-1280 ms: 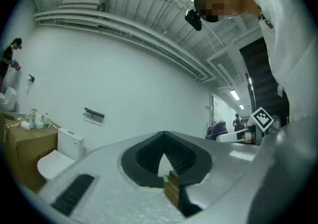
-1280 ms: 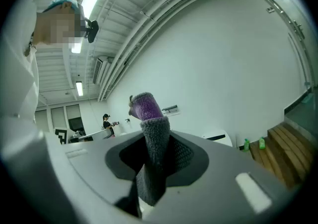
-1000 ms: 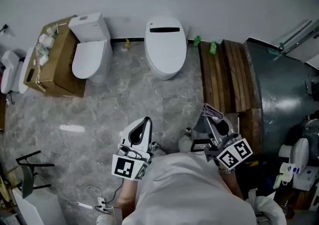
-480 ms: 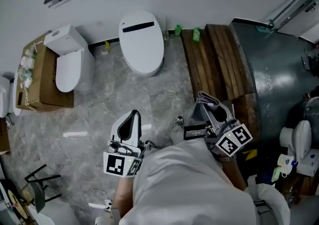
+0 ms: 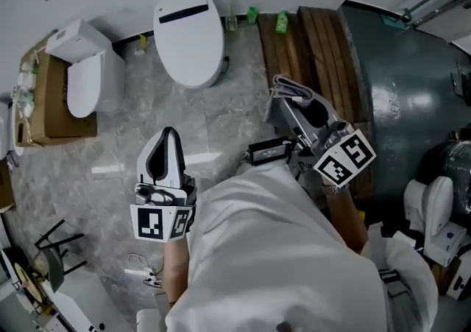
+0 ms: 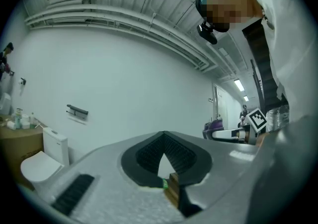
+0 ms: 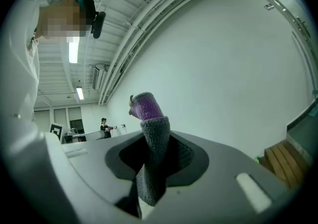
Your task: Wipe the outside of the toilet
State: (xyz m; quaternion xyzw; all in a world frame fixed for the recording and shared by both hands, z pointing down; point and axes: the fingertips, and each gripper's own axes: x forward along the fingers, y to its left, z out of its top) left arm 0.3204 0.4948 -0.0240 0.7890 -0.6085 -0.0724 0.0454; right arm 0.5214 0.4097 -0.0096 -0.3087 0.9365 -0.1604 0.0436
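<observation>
A white oval toilet (image 5: pixel 188 34) with a shut lid and a black slot stands against the far wall. My right gripper (image 5: pixel 293 96) is shut on a grey and purple cloth (image 5: pixel 292 88), held over the floor beside the wooden planks, short of the toilet. In the right gripper view the cloth (image 7: pixel 152 138) sticks up from between the jaws of the right gripper (image 7: pixel 154 161). My left gripper (image 5: pixel 167 139) hovers over the marble floor, below the toilet in the picture. In the left gripper view the left gripper (image 6: pixel 164 141) has its jaws together with nothing held.
A second white toilet (image 5: pixel 81 73) stands left, beside a cardboard box (image 5: pixel 50 99). Wooden planks (image 5: pixel 294 47) and a large dark tank (image 5: pixel 405 80) fill the right. Two green bottles (image 5: pixel 281 23) sit at the wall. A black chair frame (image 5: pixel 51 257) and a cable (image 5: pixel 141 270) lie lower left.
The view has swung, so both toilets sit further left and higher. My right gripper with the cloth has risen toward the planks. The left gripper has drifted left.
</observation>
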